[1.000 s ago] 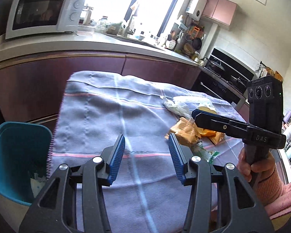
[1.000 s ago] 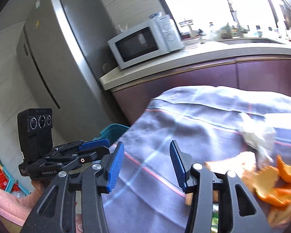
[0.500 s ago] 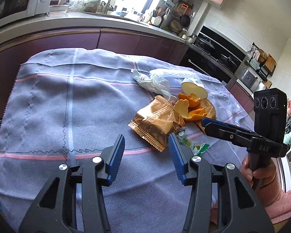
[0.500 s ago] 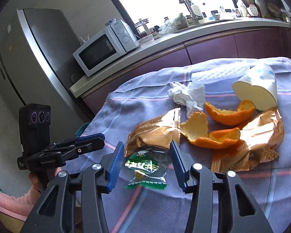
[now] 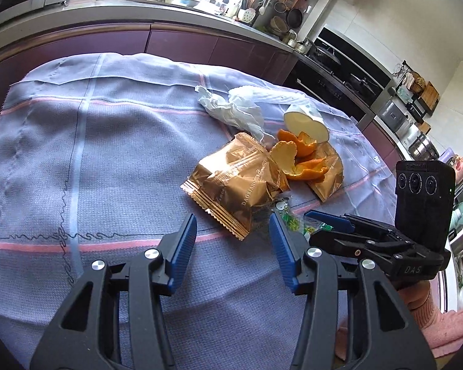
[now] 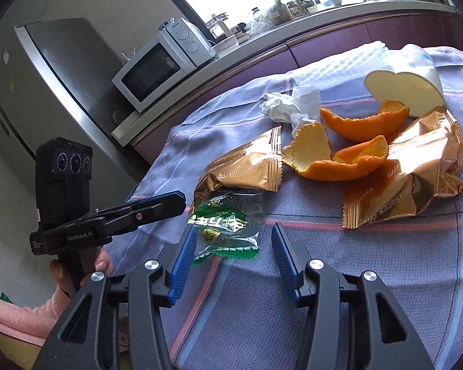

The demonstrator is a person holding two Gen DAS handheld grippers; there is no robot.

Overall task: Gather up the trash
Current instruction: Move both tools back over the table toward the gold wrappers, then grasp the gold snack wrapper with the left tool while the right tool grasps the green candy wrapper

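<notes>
Trash lies on a blue-grey cloth (image 5: 92, 160): a gold snack wrapper (image 5: 237, 182), a second gold wrapper (image 6: 416, 172), orange peel (image 6: 342, 154), crumpled white tissue (image 5: 234, 111), a tipped white paper cup (image 6: 410, 89) and a small green candy wrapper (image 6: 225, 222). My left gripper (image 5: 233, 240) is open, just short of the near gold wrapper. My right gripper (image 6: 231, 249) is open, its jaws on either side of the green candy wrapper's near end. The right gripper also shows in the left wrist view (image 5: 339, 225), low on the right.
A dark kitchen counter runs behind the table, with a microwave (image 6: 160, 64), a fridge (image 6: 46, 92) to its left and a stove (image 5: 339, 58) to the right. The table's edge is close below both grippers.
Both grippers have swung from the table's left end and the teal bin toward the trash pile and moved closer. Both stay open.
</notes>
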